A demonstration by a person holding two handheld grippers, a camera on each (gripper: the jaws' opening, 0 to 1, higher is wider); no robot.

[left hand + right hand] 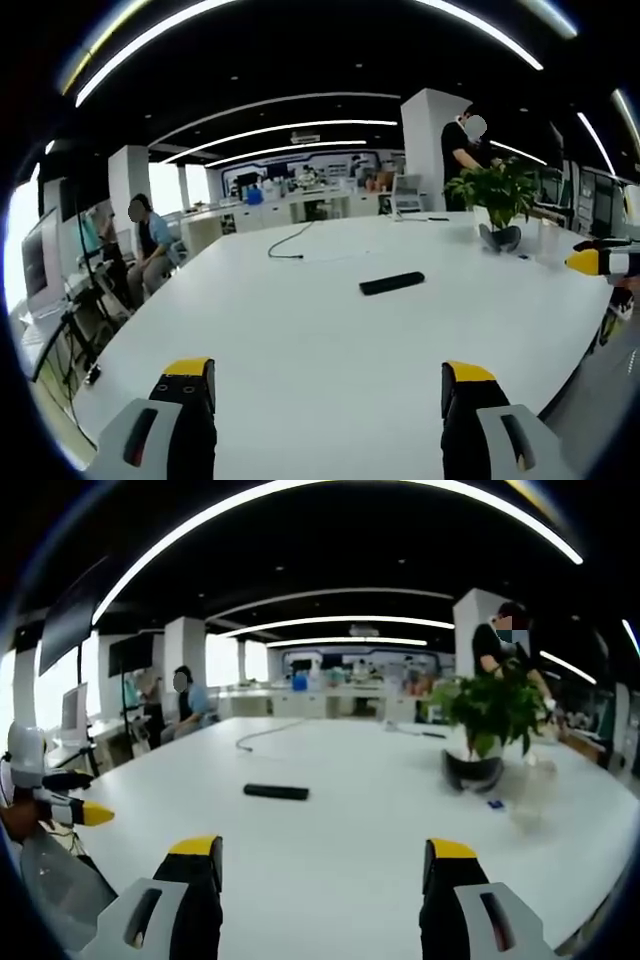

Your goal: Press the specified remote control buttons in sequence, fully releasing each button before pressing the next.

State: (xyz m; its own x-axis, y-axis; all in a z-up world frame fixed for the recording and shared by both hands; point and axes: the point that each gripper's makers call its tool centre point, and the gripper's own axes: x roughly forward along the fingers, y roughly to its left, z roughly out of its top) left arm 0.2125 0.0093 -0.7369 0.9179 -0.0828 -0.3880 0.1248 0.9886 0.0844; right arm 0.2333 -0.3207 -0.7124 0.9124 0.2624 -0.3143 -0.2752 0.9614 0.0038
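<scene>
Two yellow-tipped jaws of the left claw point(328, 385) rise from the bottom of the left gripper view, and they stand wide apart with nothing between them. They hover over the near part of a large white bench point(300, 330). The black remote control point(392, 283) lies flat on the bench, well beyond the jaws and a little to the right of the gap between them, with nothing touching it. Beyond the remote control, a thin dark cable point(288, 243) curls on the bench top. To the right of the remote control, and farther back, a potted plant point(497, 193) with green leaves stands on the bench. At the right edge of this view, right of the remote control, the yellow tip of the right claw point(588, 261) comes in. One person sits at the far left of the bench, and another stands behind the plant.

In the right gripper view, the right claw point(326, 865) is also wide open and holds nothing. The remote control point(277, 792) lies on the bench point(350, 820), beyond the left jaw and apart from it. The potted plant point(490, 715) stands to the right of the remote control. Left of the remote control, at the edge of the view, the left claw point(85, 813) shows its yellow tip.
</scene>
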